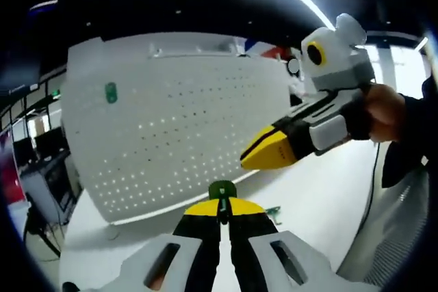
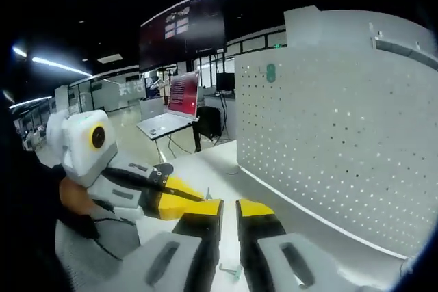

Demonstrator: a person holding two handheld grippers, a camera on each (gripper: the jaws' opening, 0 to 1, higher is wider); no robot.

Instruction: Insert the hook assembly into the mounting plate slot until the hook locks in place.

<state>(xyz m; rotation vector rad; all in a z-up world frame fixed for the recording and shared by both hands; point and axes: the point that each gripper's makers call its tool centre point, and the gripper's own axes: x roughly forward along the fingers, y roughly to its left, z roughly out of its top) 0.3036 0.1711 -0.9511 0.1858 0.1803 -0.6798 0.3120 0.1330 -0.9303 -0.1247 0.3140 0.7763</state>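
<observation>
Pegboard (image 1: 171,135), the white perforated mounting plate, stands upright on the white tabletop (image 1: 321,196) and serves as the landmark for all positions. Left tool (image 1: 222,211) points at the lower part of the pegboard with its yellow-tipped jaws closed on a small dark green hook (image 1: 222,191), which stands above the tips; the hook is near the board yet apart from it, so insertion appears not yet begun. Right tool (image 1: 265,152) hovers in front of the pegboard, off to one side of the held hook, its jaws seen pressed together and empty in the left gripper view; in its own view a narrow gap shows between the tips (image 2: 229,211). A second green piece (image 1: 110,91) already sits high on the pegboard, near its upper edge. A small pale green part (image 1: 272,210) lies on the tabletop before the board. Holding the hook by its base probably leaves its insertion end free for the slot.
</observation>
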